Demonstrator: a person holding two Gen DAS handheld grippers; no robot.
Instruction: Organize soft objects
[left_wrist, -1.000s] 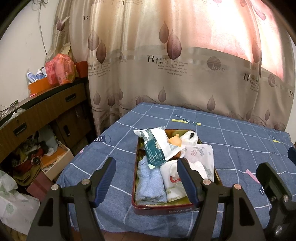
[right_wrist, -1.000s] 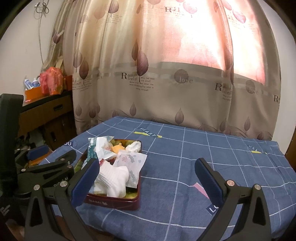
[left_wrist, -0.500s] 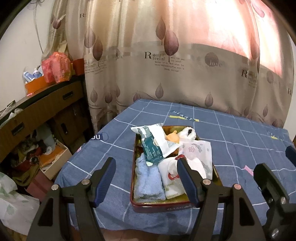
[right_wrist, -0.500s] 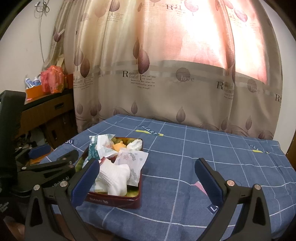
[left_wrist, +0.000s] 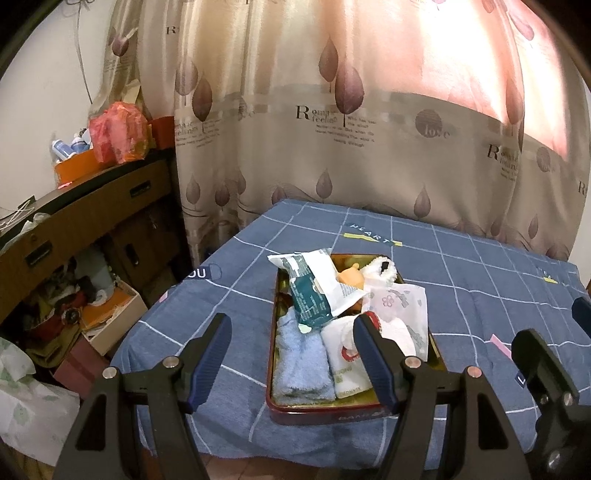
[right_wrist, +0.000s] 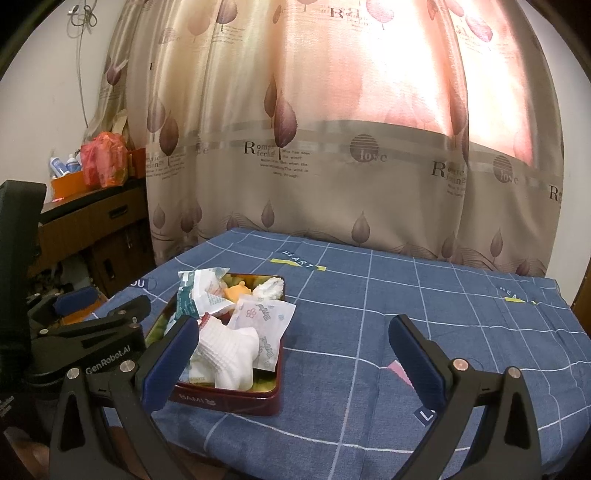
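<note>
Red metal tin (left_wrist: 325, 415) sits on the blue checked tablecloth (left_wrist: 461, 280), near its front left corner. Contents: a folded light-blue towel (left_wrist: 301, 363) at the front left, white socks (right_wrist: 229, 354) beside it on the right, a dark green and white packet (left_wrist: 314, 291) lying across the middle and overhanging the left rim, a white floral-printed pouch (right_wrist: 264, 325) on the right side, a small orange toy (left_wrist: 351, 277) and a white fluffy item (left_wrist: 382, 271) at the far end. Left gripper (left_wrist: 291, 354) hovers in front of the tin, jaws wide apart, nothing between them. Right gripper (right_wrist: 295, 358) hovers over the cloth to the tin's right, jaws spread wide, empty. Leaf-patterned curtain (right_wrist: 332, 147) hangs behind the table.
</note>
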